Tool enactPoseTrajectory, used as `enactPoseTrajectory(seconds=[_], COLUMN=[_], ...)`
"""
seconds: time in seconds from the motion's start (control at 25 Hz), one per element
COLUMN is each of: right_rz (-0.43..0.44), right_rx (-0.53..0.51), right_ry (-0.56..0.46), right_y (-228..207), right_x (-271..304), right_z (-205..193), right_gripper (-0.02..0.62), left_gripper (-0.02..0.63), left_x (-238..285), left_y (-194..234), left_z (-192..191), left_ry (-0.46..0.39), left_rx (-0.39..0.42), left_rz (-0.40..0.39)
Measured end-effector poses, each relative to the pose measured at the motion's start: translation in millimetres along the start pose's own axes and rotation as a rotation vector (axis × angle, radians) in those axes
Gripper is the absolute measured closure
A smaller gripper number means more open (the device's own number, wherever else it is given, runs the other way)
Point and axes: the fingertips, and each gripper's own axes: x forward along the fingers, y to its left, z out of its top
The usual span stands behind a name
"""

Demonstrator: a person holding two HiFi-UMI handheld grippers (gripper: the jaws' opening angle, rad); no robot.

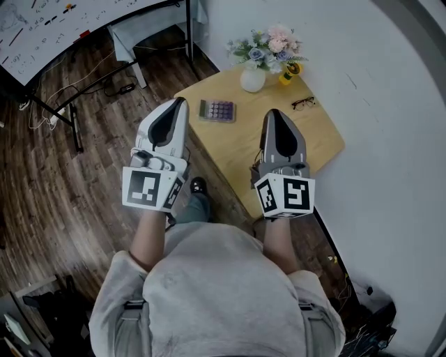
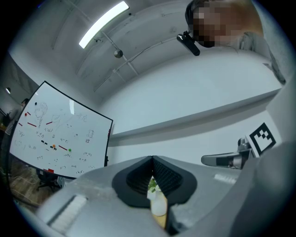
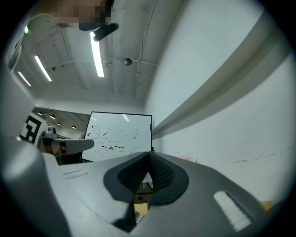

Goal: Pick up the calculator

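The calculator (image 1: 217,110), grey with rows of purple keys, lies flat near the far left edge of the wooden table (image 1: 306,143). My left gripper (image 1: 180,102) hangs shut and empty just left of it, over the table's left corner. My right gripper (image 1: 273,113) is also shut and empty, above the table's middle to the calculator's right. In the left gripper view the jaws (image 2: 152,159) meet with nothing between them, and a white vase (image 2: 158,202) shows below them. The jaws in the right gripper view (image 3: 149,152) are likewise closed. The calculator does not show clearly in either gripper view.
A white vase of flowers (image 1: 259,61) and a small yellow object (image 1: 288,72) stand at the table's far edge, with black glasses (image 1: 303,103) to the right. A white wall runs along the right. A whiteboard (image 1: 49,21) on a stand and cables sit on the dark wood floor at left.
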Motion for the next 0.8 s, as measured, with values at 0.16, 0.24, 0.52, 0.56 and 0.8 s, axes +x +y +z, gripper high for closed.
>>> enactPoseTrajectory(seconds=[0.16, 0.24, 0.52, 0.56, 0.8], right_rz=[0.004, 0.005, 0.005, 0.005, 0.000], right_rx=[0.015, 0.022, 0.066, 0.074, 0.128], right_ry=[0.027, 0.052, 0.173, 0.197, 0.337], right_y=[-8.3, -12.7, -23.4, -24.4, -29.3], right_x=[30.3, 45.7, 92.4, 97.7, 121.1], right_z=[-9.0, -16.6, -55.8, -63.5, -114.4], right_gripper=[0.592, 0.592, 0.592, 0.592, 0.592], left_gripper=[0.601, 0.601, 0.600, 0.600, 0.600], left_x=[24.7, 37.3, 75.0, 79.3, 95.2], left_y=[14.8, 22.5, 49.8, 53.2, 72.6], left_z=[-7.8, -13.4, -50.2, -58.4, -116.4], left_ry=[0.007, 0.015, 0.113, 0.134, 0.276], left_rx=[-0.003, -0.005, -0.020, -0.026, -0.075], left_rz=[0.000, 0.001, -0.001, -0.005, -0.002])
